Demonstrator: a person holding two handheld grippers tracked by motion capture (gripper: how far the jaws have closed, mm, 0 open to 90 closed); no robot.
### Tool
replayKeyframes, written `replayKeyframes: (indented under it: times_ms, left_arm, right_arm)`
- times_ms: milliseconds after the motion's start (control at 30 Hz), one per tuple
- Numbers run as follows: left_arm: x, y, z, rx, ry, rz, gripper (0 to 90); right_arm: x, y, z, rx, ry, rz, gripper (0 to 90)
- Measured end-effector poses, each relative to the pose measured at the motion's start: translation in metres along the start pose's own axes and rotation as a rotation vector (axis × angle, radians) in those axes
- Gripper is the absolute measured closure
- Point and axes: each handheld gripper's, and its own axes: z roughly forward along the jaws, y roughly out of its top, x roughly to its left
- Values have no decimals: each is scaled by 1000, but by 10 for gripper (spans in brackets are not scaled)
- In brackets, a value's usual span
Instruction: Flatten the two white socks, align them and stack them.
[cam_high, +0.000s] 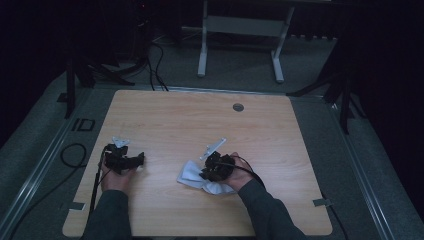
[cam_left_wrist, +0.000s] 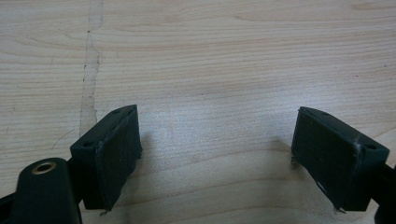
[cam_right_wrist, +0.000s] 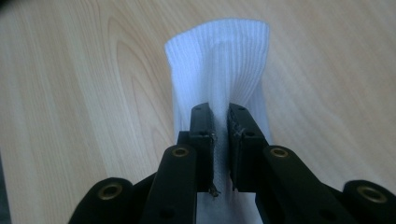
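Note:
A white ribbed sock (cam_right_wrist: 219, 60) lies on the wooden table (cam_high: 200, 125), near the front middle in the high view (cam_high: 192, 174). My right gripper (cam_right_wrist: 220, 122) pinches a fold of the sock between its two black pads, and the cuff end stretches away from the jaws. In the high view that right gripper (cam_high: 207, 172) rests on top of the sock, held by the person's right hand. My left gripper (cam_left_wrist: 217, 154) stands open over bare wood with nothing between its pads; from above, the left gripper (cam_high: 140, 160) sits to the left of the sock, apart from it.
A round grommet hole (cam_high: 238, 107) sits near the table's far edge. Cables (cam_high: 75, 155) trail off the left side onto the grey floor. A white table frame (cam_high: 240, 40) stands beyond the far edge.

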Motion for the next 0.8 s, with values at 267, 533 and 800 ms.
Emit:
replayKeyframes:
  times_ms: [267,533,800]
  left_arm:
    - [0,0,0,1,0,0,159]
    - [0,0,0,0,0,0,158]
    - [0,0,0,0,1,1,159]
  right_arm:
    - [0,3,19,15,13,21,811]
    - [-1,-1,34,58,-9,40,790]
    - [1,-3,34,68,-13,30,565]
